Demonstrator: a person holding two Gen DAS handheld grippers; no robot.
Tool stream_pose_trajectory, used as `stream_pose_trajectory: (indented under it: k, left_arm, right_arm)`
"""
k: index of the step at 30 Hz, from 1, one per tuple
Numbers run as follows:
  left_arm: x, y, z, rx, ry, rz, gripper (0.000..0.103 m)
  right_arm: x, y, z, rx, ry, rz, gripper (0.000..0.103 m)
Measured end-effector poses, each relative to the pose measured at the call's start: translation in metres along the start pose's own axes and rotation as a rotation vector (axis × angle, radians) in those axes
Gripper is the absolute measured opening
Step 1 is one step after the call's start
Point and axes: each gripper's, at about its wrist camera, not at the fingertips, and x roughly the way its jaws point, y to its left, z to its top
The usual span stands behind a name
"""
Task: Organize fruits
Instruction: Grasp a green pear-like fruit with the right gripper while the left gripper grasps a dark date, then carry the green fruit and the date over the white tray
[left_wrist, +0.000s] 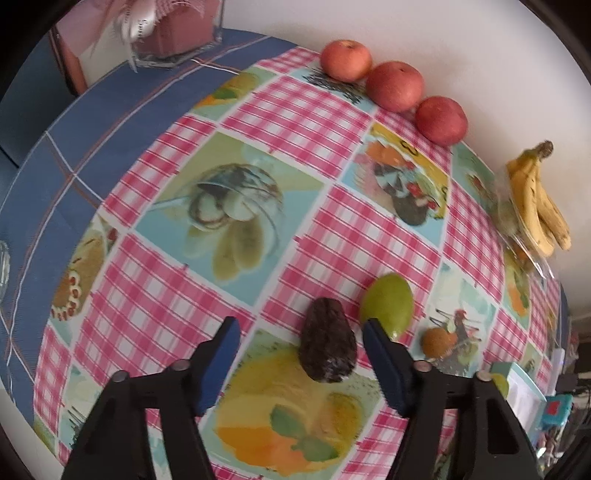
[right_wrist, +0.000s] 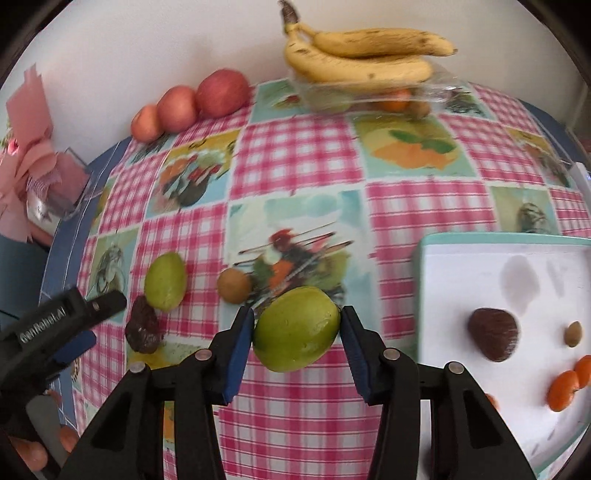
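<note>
pointing steeply down, the right gripper (right_wrist: 297, 332) clamped a green fruit (right_wrist: 297, 334) above the checked cloth (right_wrist: 295, 162), just left of the white tray's (right_wrist: 480, 266) near edge. open cloth lay ahead toward the bananas (right_wrist: 365, 55). the left gripper (left_wrist: 301, 328) straddled a dark avocado (left_wrist: 328, 345) lying on the cloth, pads apart from it, beside another green fruit (left_wrist: 386, 304).

Bright, even light; fisheye bulge, motion blur.
</note>
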Motion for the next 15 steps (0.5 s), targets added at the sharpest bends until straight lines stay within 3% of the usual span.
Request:
stream_pose_trajectory:
  k: [6, 15]
  left_arm:
    - [0.005, -0.01, -0.003, 0.036, 0.024, -0.015, 0.046]
    - [0.013, -0.013, -0.005, 0.05, 0.04, -0.018, 0.039]
  right_arm:
    - [-0.013, -0.013, 0.005, 0.033, -0.019, 0.001, 0.049]
    - [-0.019, -0.02, 0.006, 0.047, -0.027, 0.005, 0.049]
